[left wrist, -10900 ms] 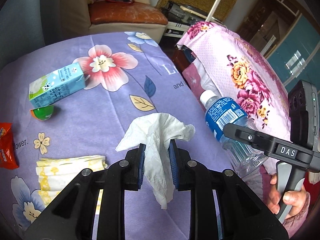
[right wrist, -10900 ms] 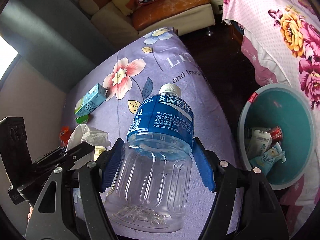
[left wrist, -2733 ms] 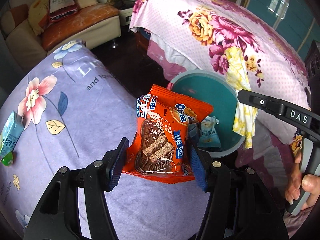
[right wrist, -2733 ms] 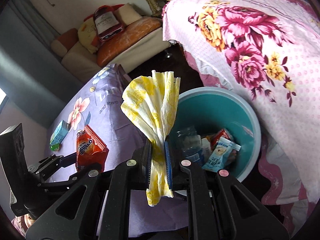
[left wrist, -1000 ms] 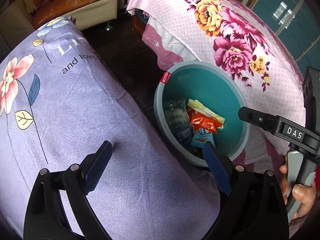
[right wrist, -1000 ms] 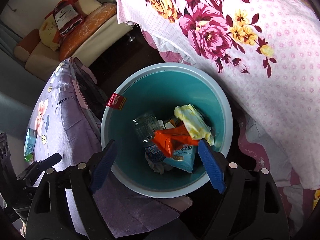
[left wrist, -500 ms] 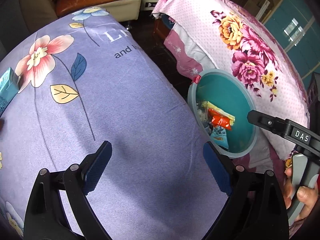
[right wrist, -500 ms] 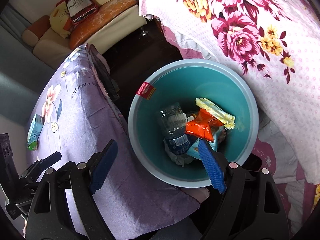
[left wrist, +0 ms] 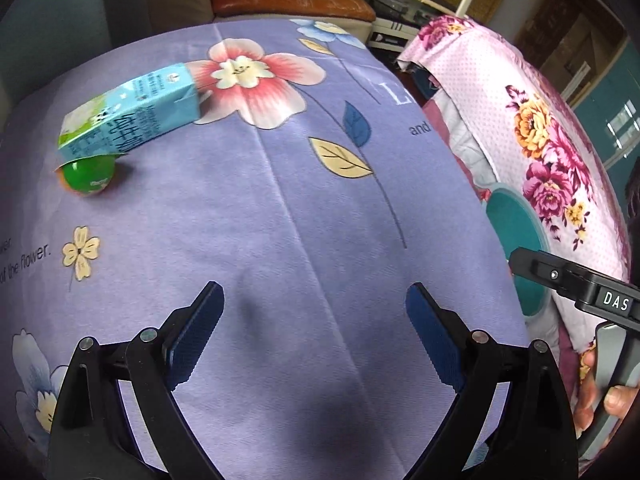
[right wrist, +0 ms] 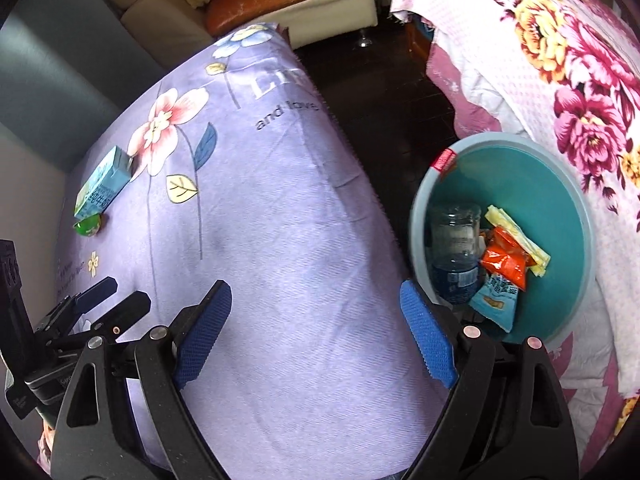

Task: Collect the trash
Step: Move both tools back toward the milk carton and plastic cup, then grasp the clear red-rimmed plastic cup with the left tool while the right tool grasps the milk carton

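A lived-in home sitting room: a cream sofa (right wrist: 256, 4) with an orange cushion at the far side, a table under a purple flowered cloth (left wrist: 280, 208), and floral bedding (right wrist: 560, 80) on the right.

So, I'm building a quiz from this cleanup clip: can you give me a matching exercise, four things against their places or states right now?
Things:
1. milk carton
2. green ball
3. orange snack bag
4. left tongs

Places or states:
A. inside the teal bin
B. open and empty, over the purple cloth
C. lying on its side on the cloth, by the pink flower
D. on the cloth, tucked against the carton's near end

Pairs: 1-C, 2-D, 3-A, 4-B
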{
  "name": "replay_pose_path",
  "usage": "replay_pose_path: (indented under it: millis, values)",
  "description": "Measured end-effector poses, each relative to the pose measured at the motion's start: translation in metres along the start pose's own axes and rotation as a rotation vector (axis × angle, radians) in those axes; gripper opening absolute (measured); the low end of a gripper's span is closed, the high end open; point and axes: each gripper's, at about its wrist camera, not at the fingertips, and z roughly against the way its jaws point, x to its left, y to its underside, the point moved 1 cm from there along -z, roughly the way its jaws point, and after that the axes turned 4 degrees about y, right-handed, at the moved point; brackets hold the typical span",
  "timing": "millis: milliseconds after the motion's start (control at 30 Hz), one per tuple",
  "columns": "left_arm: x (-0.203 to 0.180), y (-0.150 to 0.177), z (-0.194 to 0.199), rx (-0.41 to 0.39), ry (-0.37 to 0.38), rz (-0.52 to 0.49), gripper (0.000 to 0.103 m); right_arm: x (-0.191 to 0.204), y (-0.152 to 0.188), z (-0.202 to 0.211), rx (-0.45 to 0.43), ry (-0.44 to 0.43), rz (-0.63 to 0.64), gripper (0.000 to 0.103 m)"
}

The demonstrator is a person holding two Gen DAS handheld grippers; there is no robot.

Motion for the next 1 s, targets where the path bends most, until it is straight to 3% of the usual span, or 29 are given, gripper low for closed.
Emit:
replay_pose_path:
  millis: [100,333,533,833,1000]
  values:
    - [0.033,0.0,0.012,-0.024,-0.034,0.049,0.093,0.028,-0.004,-0.008,0.021,-0.008,0.051,0.082]
    - [0.11,-0.018,0.04,-0.083,-0.025,0.26,0.093,0.074,-0.011,-0.025,0.05,-0.033,0.129,0.083]
    - [0.141,-0.046,0.054,-0.135,-0.06,0.305,0.093,0.088,-0.019,-0.034,0.067,-0.065,0.137,0.083]
    - [0.17,-0.061,0.034,-0.093,-0.102,0.338,0.092,0.102,-0.04,-0.042,0.06,-0.098,0.147,0.083]
    - [0.17,-0.056,0.024,-0.055,-0.082,0.316,0.064,0.128,-0.051,-0.054,0.061,-0.125,0.2,0.083]
